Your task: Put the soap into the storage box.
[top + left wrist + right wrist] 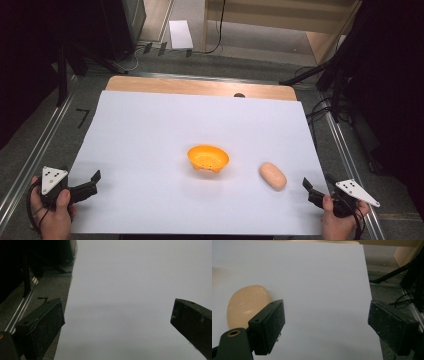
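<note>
Left hand-held gripper (95, 179) is parked at the near-left corner of the white sheet (150, 130) covering the tabletop, jaws spread wide, nothing held. In the left gripper view only bare sheet is seen between its jaws.

Orange bowl (208, 158) is set near mid-sheet, upright, well apart from both grippers.

Peach-coloured oval piece (273, 176) (a soap bar or bread roll, cannot be told) is laid flat just right of the bowl, not touching it. Its long axis is run diagonally, from far-left to near-right.

Right hand-held gripper (307, 186) is held at the near-right edge, jaws wide open and empty. The piece is near it, lying left of and slightly beyond its jaw tips; in the right gripper view the piece (244, 305) is seen outside the left jaw, not between the jaws.

Judgement: the right gripper is clearly the nearer one for the pick. A shift leftward is needed, and the jaws are best closed across the short axis.
</note>
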